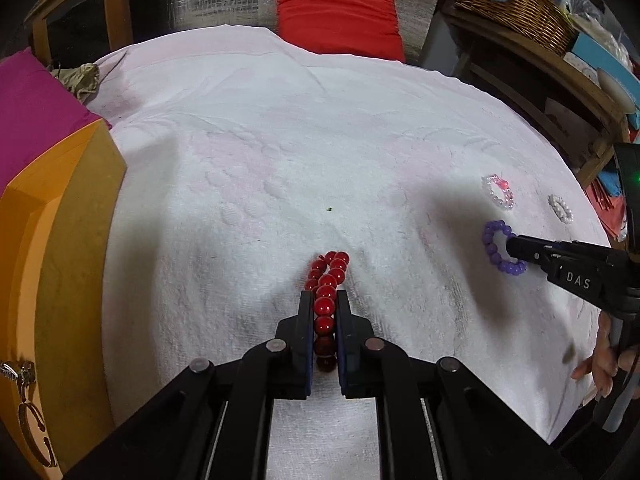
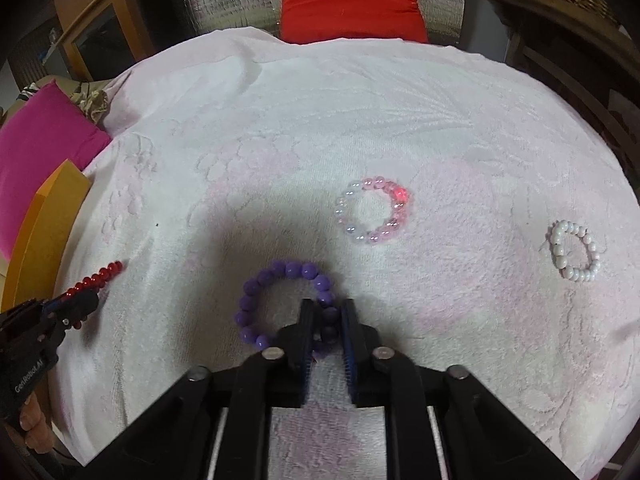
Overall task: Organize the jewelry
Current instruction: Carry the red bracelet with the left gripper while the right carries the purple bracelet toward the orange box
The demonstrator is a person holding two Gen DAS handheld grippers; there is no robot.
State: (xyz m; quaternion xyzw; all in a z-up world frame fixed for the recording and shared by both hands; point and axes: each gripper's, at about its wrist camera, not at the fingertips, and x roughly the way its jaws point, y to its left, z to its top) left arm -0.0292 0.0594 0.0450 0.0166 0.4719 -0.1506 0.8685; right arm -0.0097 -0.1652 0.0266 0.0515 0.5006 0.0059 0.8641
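Left gripper (image 1: 324, 300) clamps glossy red bead bracelet (image 1: 328, 280), squashed flat, mid-towel (image 1: 280, 140). Right gripper (image 2: 327, 312) narrow around purple bead bracelet (image 2: 280, 304), probably pinching. Pearly ring bracelet (image 2: 575, 255) near towel's right edge.

The left tool (image 1: 324, 300) is held low and level, its two fingers drawn in close, clamped on the red bead bracelet (image 1: 326, 304). The right tool (image 2: 327, 312) is angled downward, its fingers narrowed around one side of the purple bead bracelet (image 2: 280, 304). A bare hand (image 1: 604, 364) grips the right tool's handle, to the right of the red bead bracelet.
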